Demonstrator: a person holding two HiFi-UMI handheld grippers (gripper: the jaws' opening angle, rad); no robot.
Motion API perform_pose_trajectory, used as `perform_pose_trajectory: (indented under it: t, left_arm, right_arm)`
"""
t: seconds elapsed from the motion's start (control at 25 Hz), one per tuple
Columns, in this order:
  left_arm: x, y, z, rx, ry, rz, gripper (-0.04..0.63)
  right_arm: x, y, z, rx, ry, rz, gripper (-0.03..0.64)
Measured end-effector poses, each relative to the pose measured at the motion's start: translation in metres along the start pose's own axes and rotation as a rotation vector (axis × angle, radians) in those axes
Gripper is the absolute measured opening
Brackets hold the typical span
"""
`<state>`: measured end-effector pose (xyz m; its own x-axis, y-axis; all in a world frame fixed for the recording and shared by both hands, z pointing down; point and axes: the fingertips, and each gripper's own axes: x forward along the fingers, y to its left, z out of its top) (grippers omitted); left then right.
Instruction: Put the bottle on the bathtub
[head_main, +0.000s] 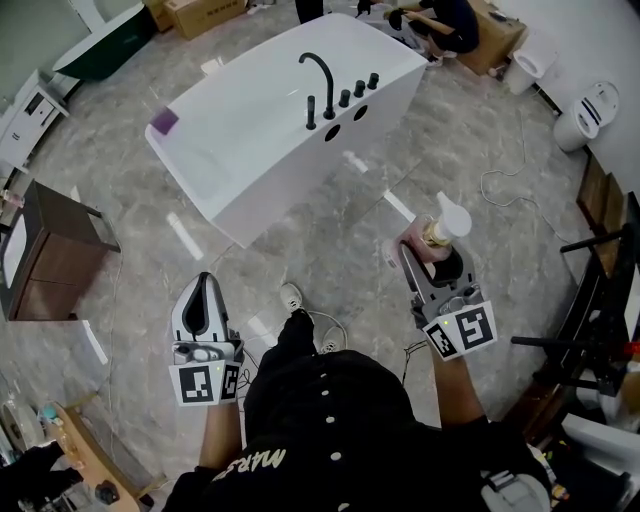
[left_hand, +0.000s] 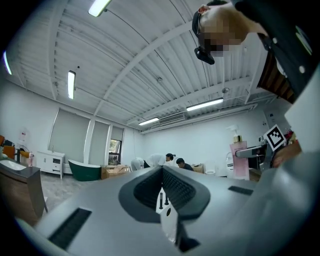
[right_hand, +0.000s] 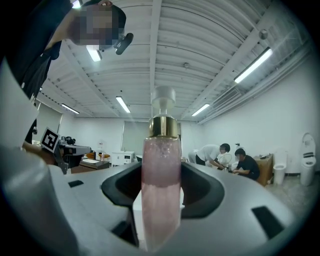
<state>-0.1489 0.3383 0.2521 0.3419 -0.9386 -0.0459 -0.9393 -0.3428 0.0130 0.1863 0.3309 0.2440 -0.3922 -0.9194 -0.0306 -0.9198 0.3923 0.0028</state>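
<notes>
A white freestanding bathtub (head_main: 262, 150) with a black tap (head_main: 321, 76) on its rim stands on the floor ahead of me. A pink pump bottle (head_main: 438, 240) with a gold collar and white pump head is upright in my right gripper (head_main: 430, 258), which is shut on it low at the right, well short of the tub. In the right gripper view the bottle (right_hand: 161, 190) fills the gap between the jaws of the right gripper (right_hand: 161, 175). Low at the left, my left gripper (head_main: 205, 285) is shut and holds nothing. Its jaws meet in the left gripper view (left_hand: 161, 171), where the bottle (left_hand: 239, 159) shows at the right.
A purple object (head_main: 163, 121) lies on the tub's left corner. A dark wooden cabinet (head_main: 45, 255) stands left. Toilets (head_main: 590, 110), a floor cable (head_main: 510, 190) and a black stand (head_main: 590, 320) are on the right. People (head_main: 440, 20) crouch beyond the tub. A green tub (head_main: 105, 45) sits far left.
</notes>
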Motion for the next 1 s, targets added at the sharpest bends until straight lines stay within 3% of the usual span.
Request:
perform_pose_trajectory:
  t: [0.6,1.0]
  left_arm:
    - [0.137,0.071,0.006,-0.011,-0.041,-0.03,0.011]
    - [0.203,0.135,0.0,0.011,-0.038,-0.07,0.011]
  right_arm:
    - [0.138,-0.034,0.012,-0.032,0.0,-0.024,0.222]
    - [0.223,-0.03,0.009,-0.024,-0.007,-0.045,0.222]
